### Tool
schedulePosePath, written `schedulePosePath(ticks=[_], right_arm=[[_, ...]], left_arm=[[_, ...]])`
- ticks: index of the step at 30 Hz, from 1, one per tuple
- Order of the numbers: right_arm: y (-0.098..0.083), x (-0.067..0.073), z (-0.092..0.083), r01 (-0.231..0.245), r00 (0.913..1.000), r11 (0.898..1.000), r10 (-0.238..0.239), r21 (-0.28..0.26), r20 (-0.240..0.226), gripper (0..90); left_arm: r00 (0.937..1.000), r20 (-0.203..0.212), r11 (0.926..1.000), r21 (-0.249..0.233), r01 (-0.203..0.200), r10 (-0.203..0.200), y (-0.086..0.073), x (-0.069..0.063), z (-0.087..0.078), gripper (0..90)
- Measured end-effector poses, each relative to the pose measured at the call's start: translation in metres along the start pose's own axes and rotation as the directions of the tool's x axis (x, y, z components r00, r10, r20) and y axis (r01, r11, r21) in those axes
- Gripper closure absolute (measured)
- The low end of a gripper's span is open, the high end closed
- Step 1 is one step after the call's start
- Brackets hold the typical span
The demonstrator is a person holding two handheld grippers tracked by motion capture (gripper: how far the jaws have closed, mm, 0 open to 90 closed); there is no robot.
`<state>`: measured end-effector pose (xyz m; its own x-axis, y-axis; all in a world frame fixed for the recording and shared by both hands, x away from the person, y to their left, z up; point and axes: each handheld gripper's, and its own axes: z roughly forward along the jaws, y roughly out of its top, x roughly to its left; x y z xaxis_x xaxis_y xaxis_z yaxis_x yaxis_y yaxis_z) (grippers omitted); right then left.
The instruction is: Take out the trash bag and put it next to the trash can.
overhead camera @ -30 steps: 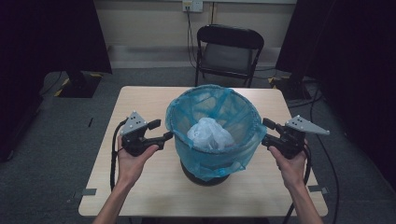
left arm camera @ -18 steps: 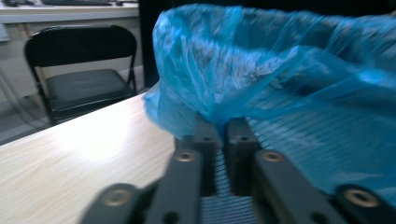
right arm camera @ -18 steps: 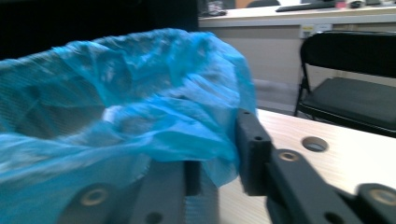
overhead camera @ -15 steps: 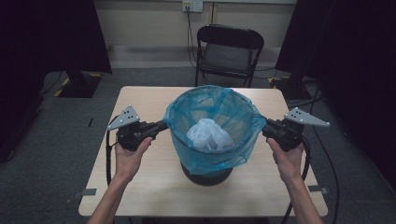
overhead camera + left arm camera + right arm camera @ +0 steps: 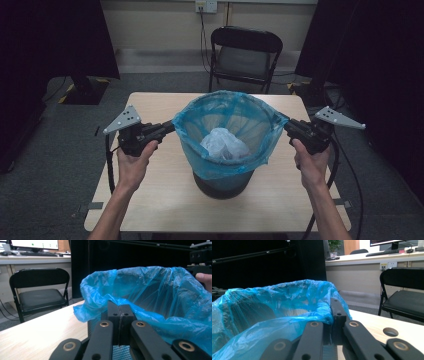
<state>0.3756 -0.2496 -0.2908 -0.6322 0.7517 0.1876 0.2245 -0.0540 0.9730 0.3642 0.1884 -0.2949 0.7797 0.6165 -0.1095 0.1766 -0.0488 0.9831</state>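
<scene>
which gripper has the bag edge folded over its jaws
The right gripper: the blue bag drapes across its arms. At the left gripper the bag lies behind the jaws.

blue bag (image 5: 227, 122); lines dark bin (image 5: 222, 182); mouth open; rim stretched sideways; white crumpled wad (image 5: 223, 145) inside

We see a light wooden desk (image 5: 150, 200) on a grey carpeted floor (image 5: 45, 200). At twelve o'clock beyond it stands a black folding chair (image 5: 245, 55) against a cream wall (image 5: 150, 25) with a socket (image 5: 206, 6) and a hanging cable. Dark curtains (image 5: 50, 40) close in at ten and two o'clock. Farther off, a counter (image 5: 372, 257) carries a monitor (image 5: 35, 243) and keyboard.
</scene>
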Motion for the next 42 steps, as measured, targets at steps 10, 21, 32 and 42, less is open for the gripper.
schedulePosePath(ticks=[10, 21, 32, 42], right_arm=[[0.015, 0.013, 0.010, 0.029, 0.9958, 1.000, -0.029, -0.002, -0.087, 82.7], [0.032, 0.024, 0.017, 0.033, 0.9904, 0.999, -0.036, -0.025, -0.134, 83.8], [0.048, 0.053, 0.029, 0.078, 0.9582, 0.997, -0.082, -0.026, -0.274, 82.5], [0.065, 0.087, 0.044, 0.119, 0.9070, 0.992, -0.095, 0.034, -0.410, 43.6]], left_arm=[[0.9987, 0.049, 0.9998, -0.013, -0.016, 0.017, 0.017, -0.016, 0.013, 90.0], [0.9950, 0.084, 0.9984, -0.023, -0.052, 0.054, 0.043, -0.032, 0.032, 90.0], [0.9855, 0.145, 0.9962, -0.017, -0.086, 0.087, 0.060, -0.055, 0.058, 90.0], [0.9786, 0.170, 0.9922, -0.066, -0.106, 0.116, 0.097, -0.071, 0.056, 90.0]])
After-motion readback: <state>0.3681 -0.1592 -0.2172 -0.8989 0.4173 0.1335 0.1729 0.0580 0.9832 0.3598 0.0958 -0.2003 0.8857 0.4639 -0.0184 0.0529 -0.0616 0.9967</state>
